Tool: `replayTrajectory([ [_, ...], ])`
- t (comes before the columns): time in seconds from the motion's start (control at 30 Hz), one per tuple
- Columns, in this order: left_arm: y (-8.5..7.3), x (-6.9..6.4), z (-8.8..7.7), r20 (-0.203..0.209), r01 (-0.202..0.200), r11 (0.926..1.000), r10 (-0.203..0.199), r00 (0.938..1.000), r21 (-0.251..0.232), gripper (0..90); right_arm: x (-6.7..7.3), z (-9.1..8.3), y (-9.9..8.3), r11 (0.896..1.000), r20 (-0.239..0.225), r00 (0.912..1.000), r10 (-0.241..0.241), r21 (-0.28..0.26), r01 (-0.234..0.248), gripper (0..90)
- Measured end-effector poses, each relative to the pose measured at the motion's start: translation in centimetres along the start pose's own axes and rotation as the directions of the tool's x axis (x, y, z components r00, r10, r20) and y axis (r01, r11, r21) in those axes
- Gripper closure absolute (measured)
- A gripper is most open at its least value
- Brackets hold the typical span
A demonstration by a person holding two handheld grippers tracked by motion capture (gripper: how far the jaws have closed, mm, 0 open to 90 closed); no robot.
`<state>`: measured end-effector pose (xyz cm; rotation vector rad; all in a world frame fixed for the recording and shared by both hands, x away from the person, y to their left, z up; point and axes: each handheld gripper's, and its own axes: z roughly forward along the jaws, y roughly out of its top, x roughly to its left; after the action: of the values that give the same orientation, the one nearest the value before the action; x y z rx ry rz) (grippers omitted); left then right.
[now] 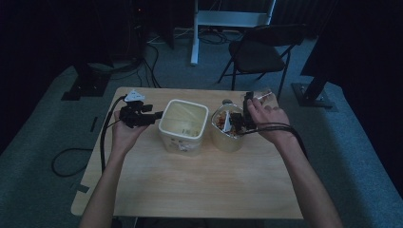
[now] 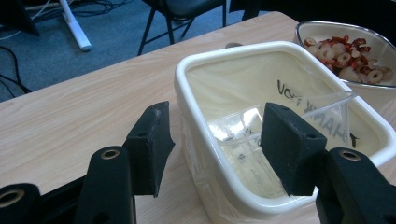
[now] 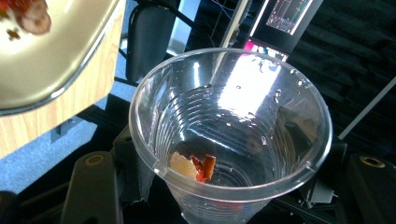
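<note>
- Your right gripper [image 1: 248,111] is clamped on a clear plastic cup [image 3: 231,135], jaws pressing its sides; the cup is held up beyond the far right part of the table [image 1: 190,180], near the metal bowl [image 1: 227,135].
- In the right gripper view the cup is nearly empty: a small pale piece and a red bit [image 3: 194,167] stick near the bottom, with a few droplets on the wall.
- The metal bowl holds a heap of red-and-white sliced fruit [image 2: 345,53]; it sits just right of the white tub [image 1: 184,124], close to it.
- The white tub is lined with a clear plastic bag [image 2: 261,93] with dark lettering; no fruit is visible inside it.
- Your left gripper [image 2: 215,149] has its jaws apart, straddling the near wall of the tub without pinching it, as far as the pictures show.
- Progress, judged: the cup looks to be emptied into the bowl, so the pour seems mostly done; the stuck bits remain.
- Left to do, probably: shake out the leftovers, set the cup down.
- Beyond the table: a folding chair [image 1: 259,52] on the grey carpet and cables on the floor.
</note>
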<state>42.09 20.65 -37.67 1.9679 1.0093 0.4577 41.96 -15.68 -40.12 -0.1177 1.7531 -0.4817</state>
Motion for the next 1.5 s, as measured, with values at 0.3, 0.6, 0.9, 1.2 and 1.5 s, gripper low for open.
replayTrajectory([
  [0.3, 0.0, 0.0, 0.0, -0.001, -0.002, 1.0000, 0.002, 1.0000, 0.000, 43.9, -0.5, -0.3, 0.1, 0.999, 0.001, 0.9995, 0.032, -0.020, -0.032, 33.9],
  [0.6, 0.0, 0.0, 0.0, -0.001, -0.003, 1.0000, 0.003, 1.0000, 0.001, 43.9, -0.3, -0.5, 0.3, 0.999, -0.010, 0.9993, 0.036, -0.034, -0.036, 33.8],
  [0.9, -0.1, 0.1, 0.0, -0.002, -0.002, 1.0000, 0.002, 1.0000, 0.001, 43.9, -0.1, -0.2, -0.1, 0.999, -0.017, 0.9992, 0.036, -0.025, -0.036, 33.7],
  [1.2, -0.1, 0.1, 0.1, 0.000, -0.002, 1.0000, 0.002, 1.0000, 0.000, 43.9, -1.9, -0.7, -1.6, 0.945, -0.135, 0.9468, 0.292, -0.109, -0.307, 33.4],
  [1.5, 0.0, -0.2, 0.2, 0.008, -0.004, 1.0000, 0.004, 1.0000, -0.002, 43.9, -2.4, -0.7, -3.4, 0.797, -0.260, 0.7946, 0.549, -0.125, -0.591, 33.2],
])
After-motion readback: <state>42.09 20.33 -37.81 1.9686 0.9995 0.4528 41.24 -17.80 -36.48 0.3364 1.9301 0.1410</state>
